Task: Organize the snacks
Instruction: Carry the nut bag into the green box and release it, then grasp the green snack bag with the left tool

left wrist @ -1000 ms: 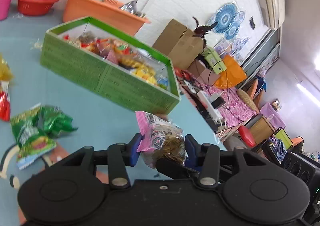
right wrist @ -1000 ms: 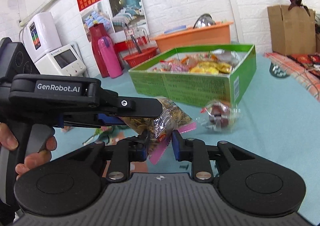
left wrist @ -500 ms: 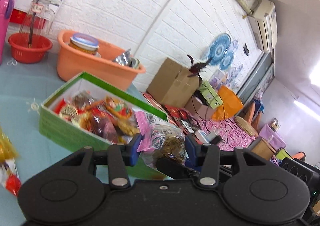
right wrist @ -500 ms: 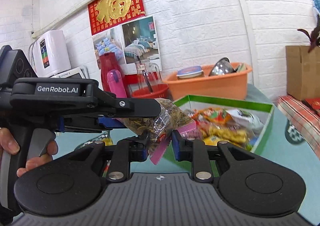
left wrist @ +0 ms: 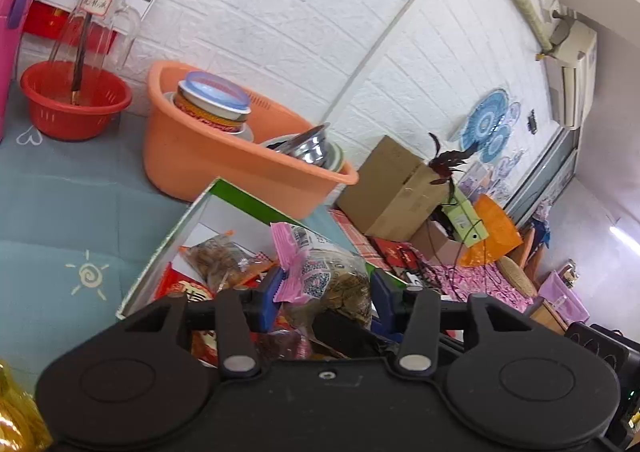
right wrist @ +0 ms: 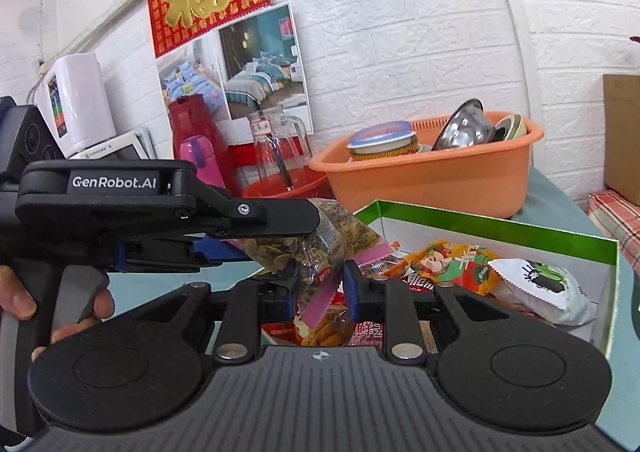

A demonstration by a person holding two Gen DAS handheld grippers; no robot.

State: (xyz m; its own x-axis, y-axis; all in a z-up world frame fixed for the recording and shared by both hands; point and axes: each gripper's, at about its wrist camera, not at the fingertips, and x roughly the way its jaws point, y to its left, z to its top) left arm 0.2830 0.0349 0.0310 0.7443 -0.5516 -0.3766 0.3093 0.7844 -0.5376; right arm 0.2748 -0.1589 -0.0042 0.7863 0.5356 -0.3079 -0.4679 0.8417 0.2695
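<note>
- Both grippers hold 1 clear snack bag (left wrist: 328, 280) with pink sealed ends, raised over the open green box (right wrist: 480, 223).
- The left gripper (left wrist: 324, 294) has its jaws clamped on the bag's bulging middle; they have just been opening slightly, bag still between them.
- The right gripper (right wrist: 320, 292) has its jaws pinched on the bag's pink end.
- The box holds many snack packets and sits on the teal counter (left wrist: 60, 211), just in front of an orange basin (left wrist: 192, 159) near the counter's far edge.
</note>
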